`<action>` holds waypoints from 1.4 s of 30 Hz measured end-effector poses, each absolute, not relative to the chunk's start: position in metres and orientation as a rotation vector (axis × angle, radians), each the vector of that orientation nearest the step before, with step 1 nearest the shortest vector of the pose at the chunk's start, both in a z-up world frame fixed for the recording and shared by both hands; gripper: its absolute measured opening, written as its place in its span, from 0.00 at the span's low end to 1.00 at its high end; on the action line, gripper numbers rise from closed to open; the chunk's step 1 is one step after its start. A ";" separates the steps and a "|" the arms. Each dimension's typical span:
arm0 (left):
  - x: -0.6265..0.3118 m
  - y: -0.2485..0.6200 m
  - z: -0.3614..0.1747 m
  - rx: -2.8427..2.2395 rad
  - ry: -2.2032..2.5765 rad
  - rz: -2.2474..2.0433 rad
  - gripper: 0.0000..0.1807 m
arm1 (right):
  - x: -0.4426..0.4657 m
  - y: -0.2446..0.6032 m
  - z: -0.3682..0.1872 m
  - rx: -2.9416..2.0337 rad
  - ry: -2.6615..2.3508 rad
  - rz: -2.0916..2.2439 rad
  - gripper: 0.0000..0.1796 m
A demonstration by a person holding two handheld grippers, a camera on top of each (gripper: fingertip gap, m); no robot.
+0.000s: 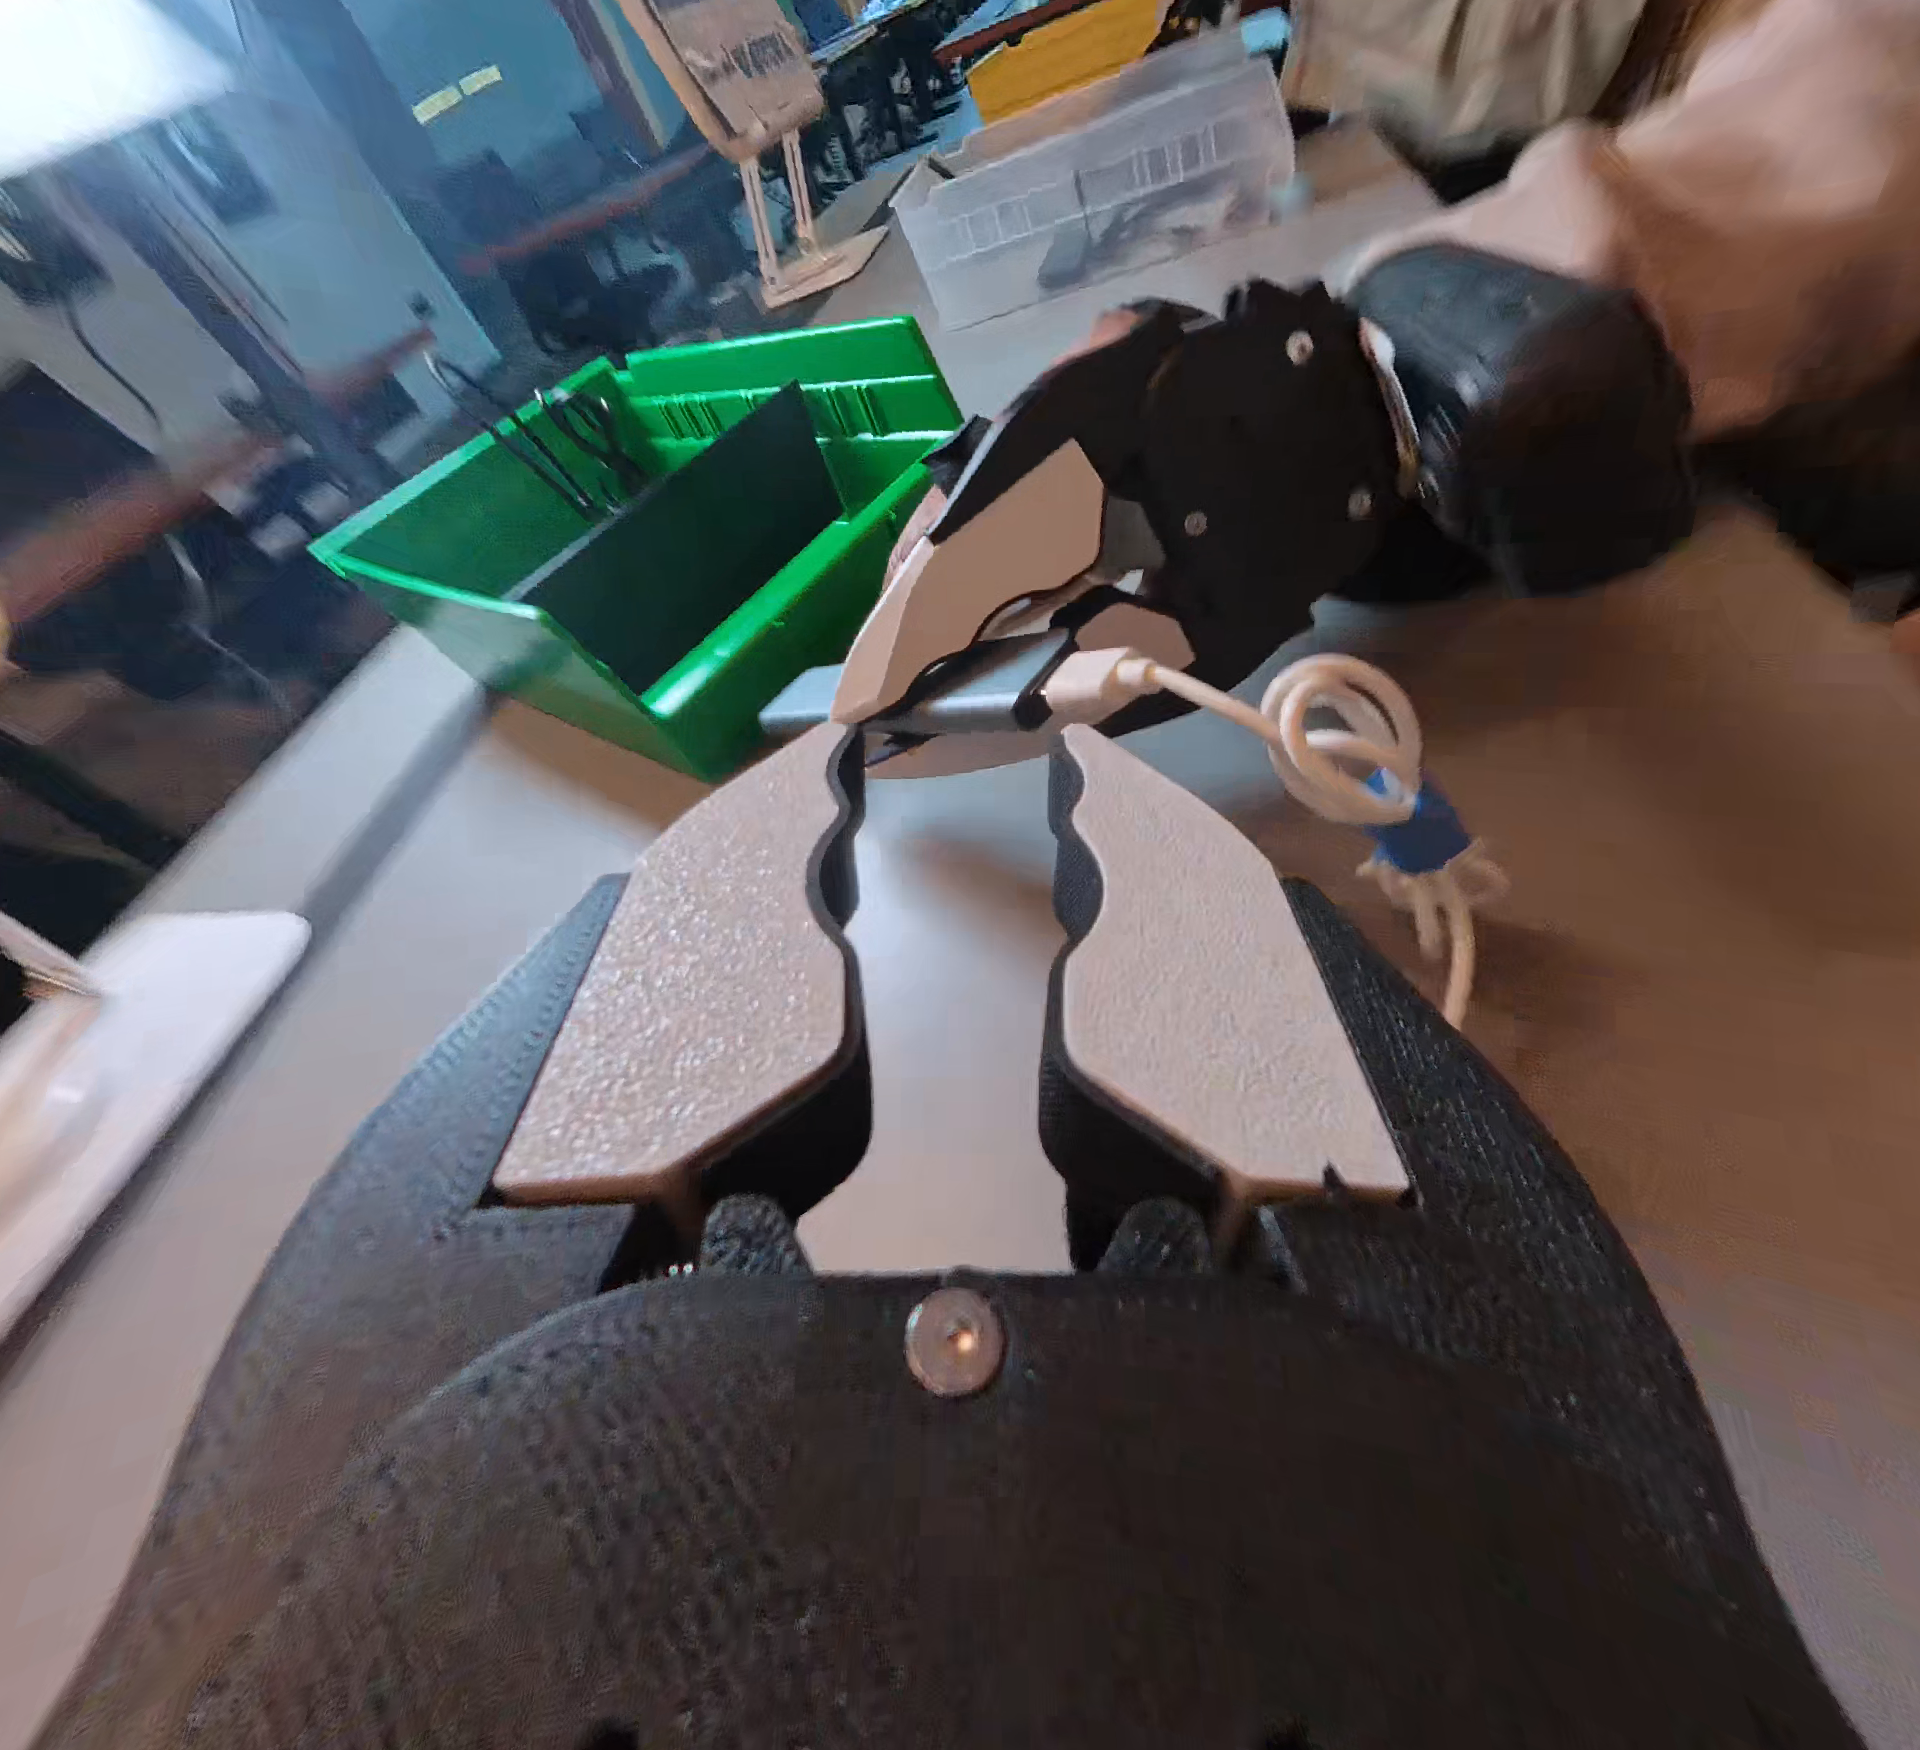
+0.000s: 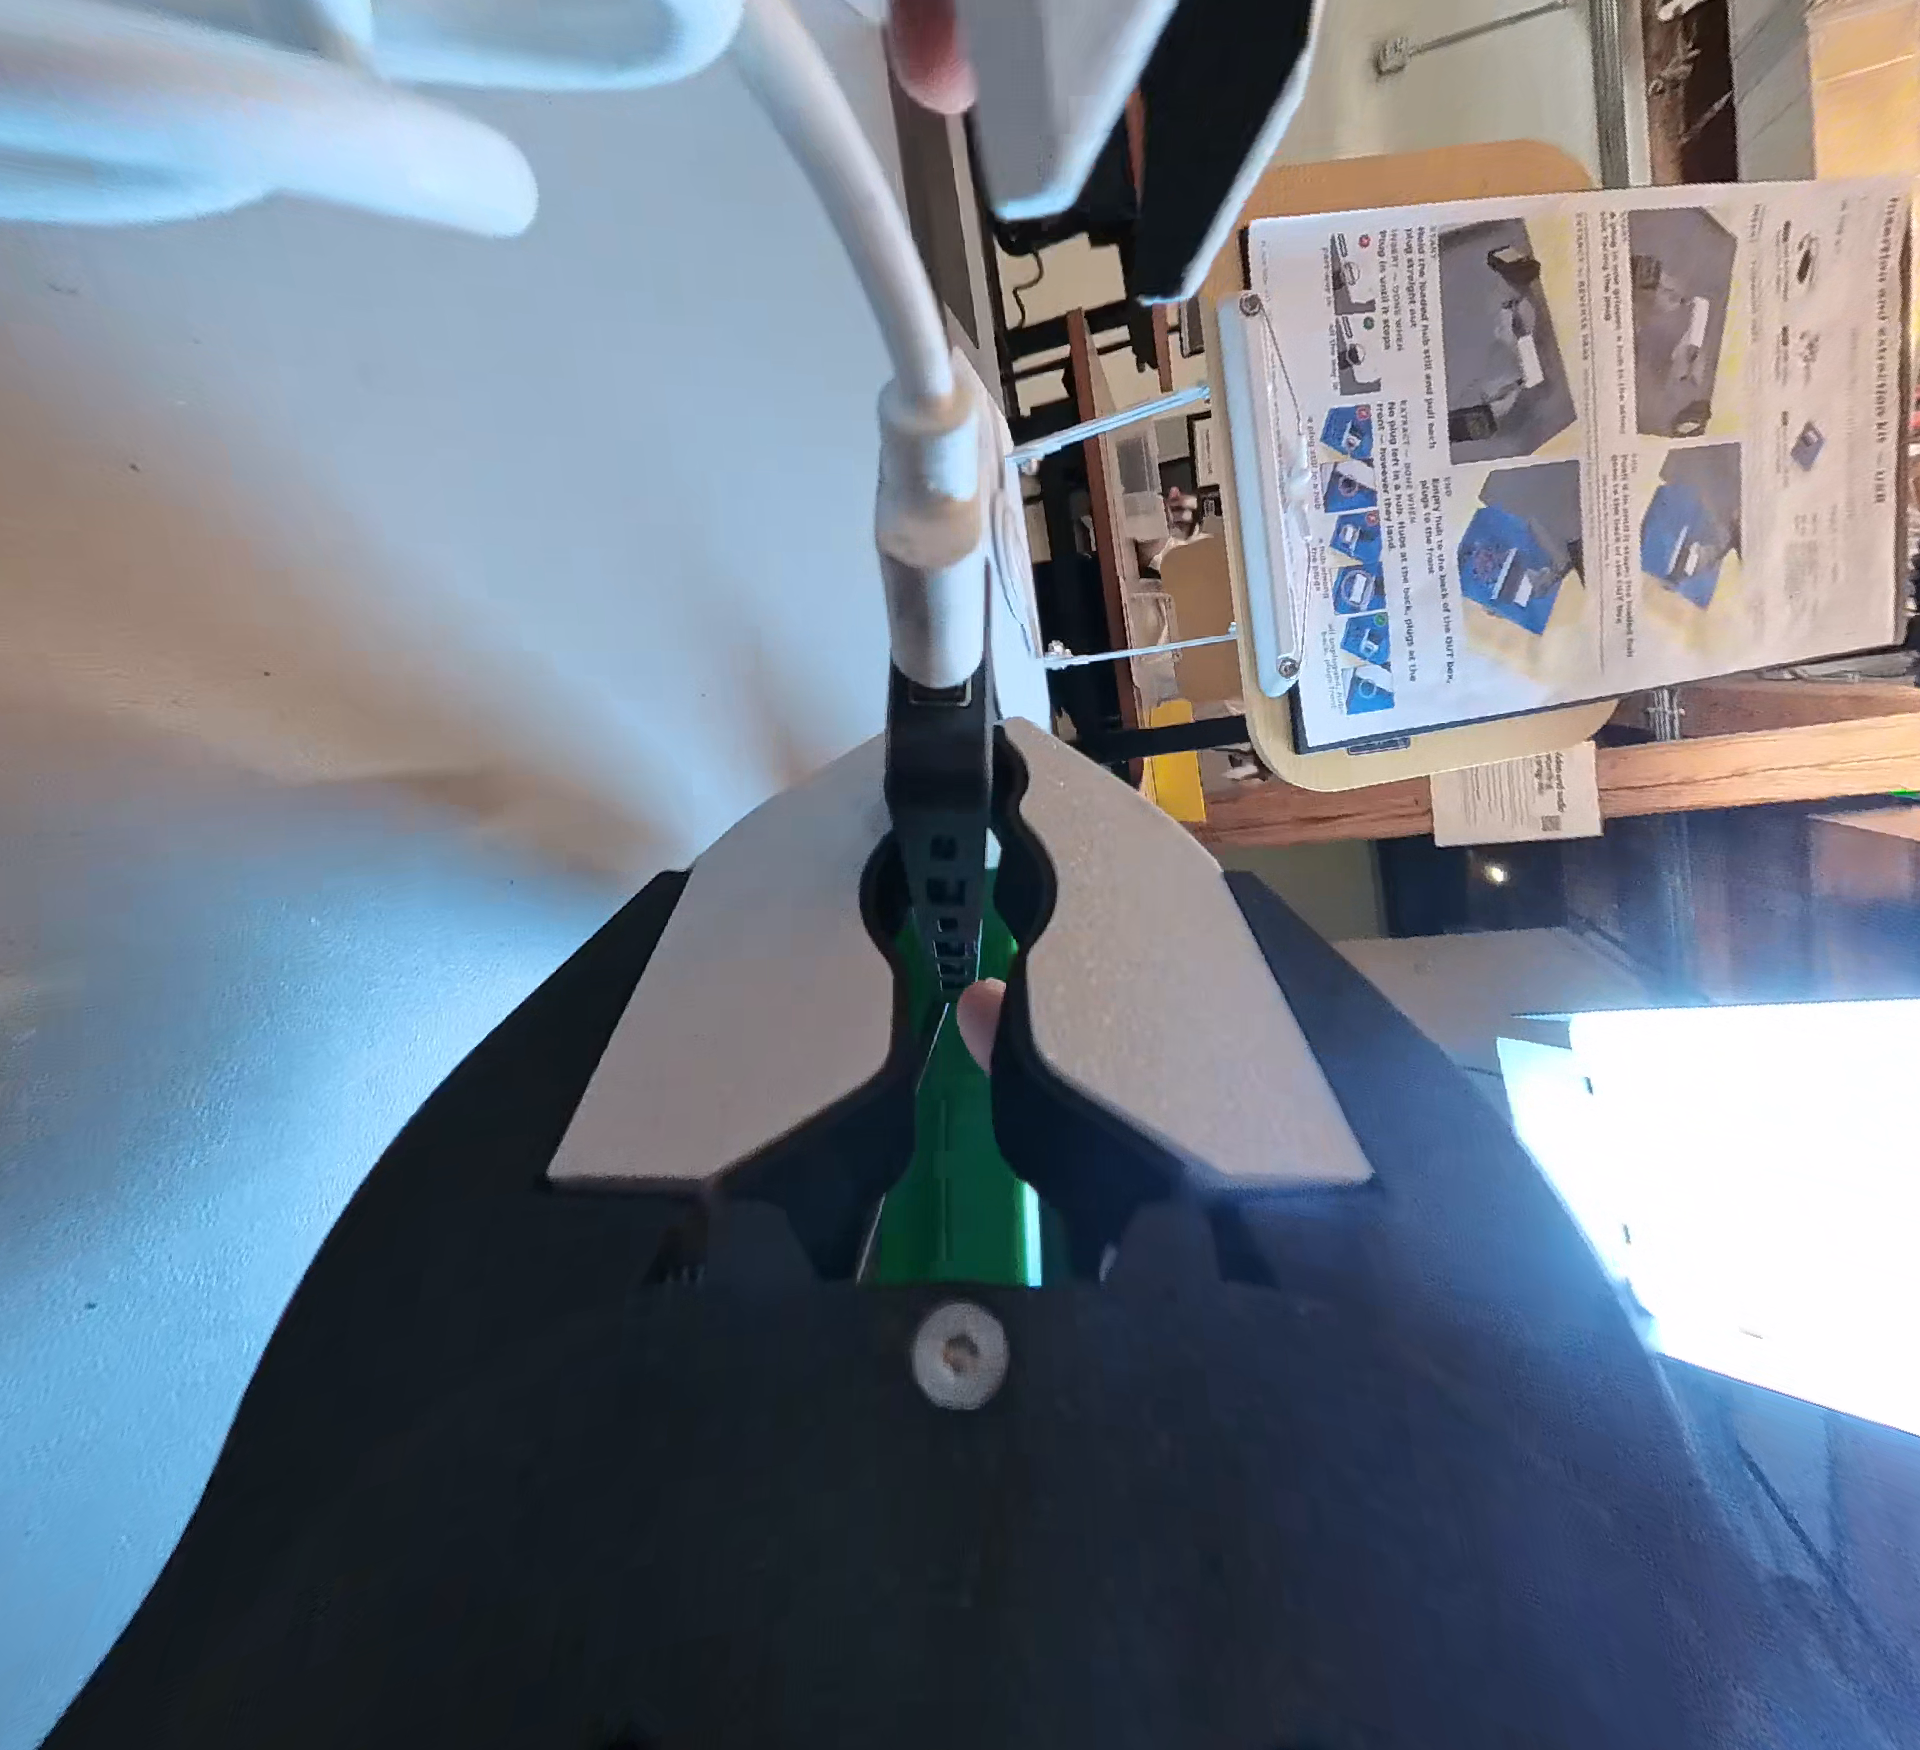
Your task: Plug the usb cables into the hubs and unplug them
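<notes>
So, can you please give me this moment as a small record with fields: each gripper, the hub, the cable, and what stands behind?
left gripper: open, empty, fingers aimed at the hub end
right gripper: shut on the hub, held above the table
hub: slim grey bar with black end
cable: white, coiled, blue tie; its plug is in the hub
green bin: behind the hub, with a dark divider
clear box: farther back on the table
</notes>
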State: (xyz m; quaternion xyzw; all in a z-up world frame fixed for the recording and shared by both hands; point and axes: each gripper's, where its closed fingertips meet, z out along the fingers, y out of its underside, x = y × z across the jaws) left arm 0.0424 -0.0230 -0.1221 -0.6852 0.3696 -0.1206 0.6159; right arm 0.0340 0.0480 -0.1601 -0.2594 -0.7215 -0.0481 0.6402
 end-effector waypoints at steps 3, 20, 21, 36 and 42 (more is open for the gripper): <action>0.051 -0.032 -0.126 -1.461 1.046 0.024 0.18 | 0.034 0.040 -0.164 -0.604 -1.673 -0.005 0.06; 0.101 -0.055 -0.107 -1.197 1.289 0.161 0.07 | 0.037 -0.008 -0.165 -0.663 -1.855 0.492 0.07; 0.102 -0.056 -0.108 -1.194 1.300 0.161 0.04 | 0.037 -0.010 -0.166 -0.663 -1.861 0.493 0.07; 0.117 -0.055 -0.093 -1.222 1.305 0.151 0.04 | 0.034 -0.044 -0.148 -0.630 -1.867 0.641 0.05; 0.105 -0.051 -0.081 -1.257 1.111 0.024 0.19 | 0.037 -0.044 -0.146 -0.676 -1.865 0.759 0.06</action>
